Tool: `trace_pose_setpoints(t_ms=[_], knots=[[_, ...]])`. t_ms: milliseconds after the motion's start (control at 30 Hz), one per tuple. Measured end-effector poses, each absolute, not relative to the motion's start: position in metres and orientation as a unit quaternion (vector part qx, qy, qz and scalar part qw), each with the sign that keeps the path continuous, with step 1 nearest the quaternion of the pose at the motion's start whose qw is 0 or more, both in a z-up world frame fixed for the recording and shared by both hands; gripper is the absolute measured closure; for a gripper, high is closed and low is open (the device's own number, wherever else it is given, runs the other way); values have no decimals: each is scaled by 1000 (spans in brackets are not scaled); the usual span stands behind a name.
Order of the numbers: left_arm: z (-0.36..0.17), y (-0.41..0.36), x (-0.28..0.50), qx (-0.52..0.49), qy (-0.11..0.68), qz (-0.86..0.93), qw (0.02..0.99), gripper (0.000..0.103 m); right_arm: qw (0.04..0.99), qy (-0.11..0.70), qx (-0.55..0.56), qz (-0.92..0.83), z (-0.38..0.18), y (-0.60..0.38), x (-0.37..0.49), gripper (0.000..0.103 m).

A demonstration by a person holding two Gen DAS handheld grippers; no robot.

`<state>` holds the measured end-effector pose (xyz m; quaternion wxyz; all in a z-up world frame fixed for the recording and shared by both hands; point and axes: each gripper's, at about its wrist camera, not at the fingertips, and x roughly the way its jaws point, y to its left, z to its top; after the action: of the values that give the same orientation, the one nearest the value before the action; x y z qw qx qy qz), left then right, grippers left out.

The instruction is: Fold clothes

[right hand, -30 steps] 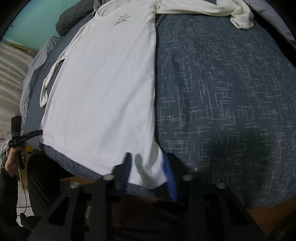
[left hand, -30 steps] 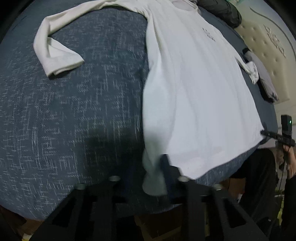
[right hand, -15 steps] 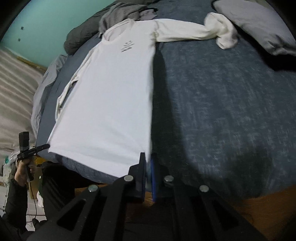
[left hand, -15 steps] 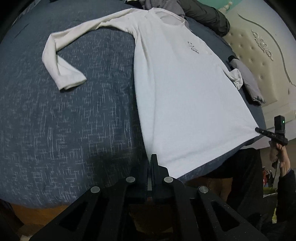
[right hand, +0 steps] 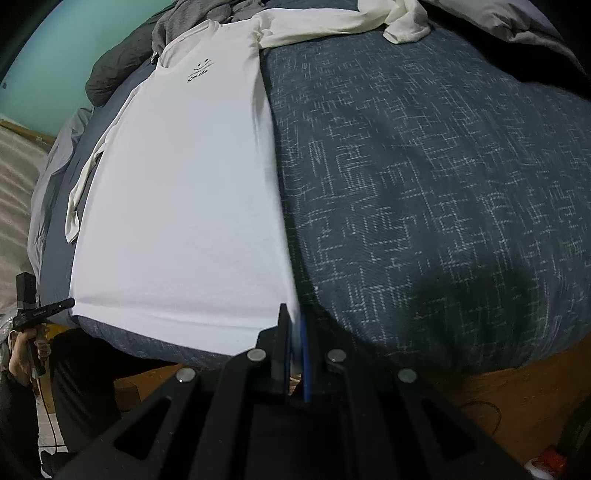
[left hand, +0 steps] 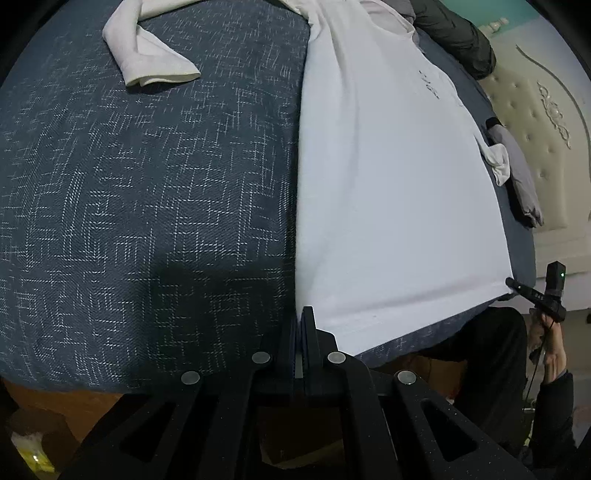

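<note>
White long-sleeve shirt spread on the dark blue bedcover, both bottom corners pinched.

The left gripper is closed tight on the left corner of the hem; the shirt runs away from it toward the collar, and the left sleeve lies bent on the cover, well apart. The right gripper grips the other hem corner — a thin strip of white cloth shows between its jaws. The far sleeve seems bunched near the top edge, where the view is poor.
</note>
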<state>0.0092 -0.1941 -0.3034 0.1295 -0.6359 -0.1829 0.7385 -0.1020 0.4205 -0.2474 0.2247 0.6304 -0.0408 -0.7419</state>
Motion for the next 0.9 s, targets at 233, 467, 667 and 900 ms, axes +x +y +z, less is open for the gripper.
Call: trace_pose_setpoints(t_ms=[233, 467, 667, 900], knots=[[-307, -193, 8, -640, -176, 737, 128, 99, 226, -24, 631, -742, -250, 413, -103, 99], [-282, -197, -8, -638, -142, 748, 115, 79, 225, -7, 624, -748, -230, 412, -107, 85], [-270, -202, -76, -595, -155, 783, 97, 56, 231, -47, 593, -770, -201, 418, -132, 85], [-288, -190, -158, -572, -175, 797, 82, 56, 227, -57, 584, -777, -201, 398, -139, 85]])
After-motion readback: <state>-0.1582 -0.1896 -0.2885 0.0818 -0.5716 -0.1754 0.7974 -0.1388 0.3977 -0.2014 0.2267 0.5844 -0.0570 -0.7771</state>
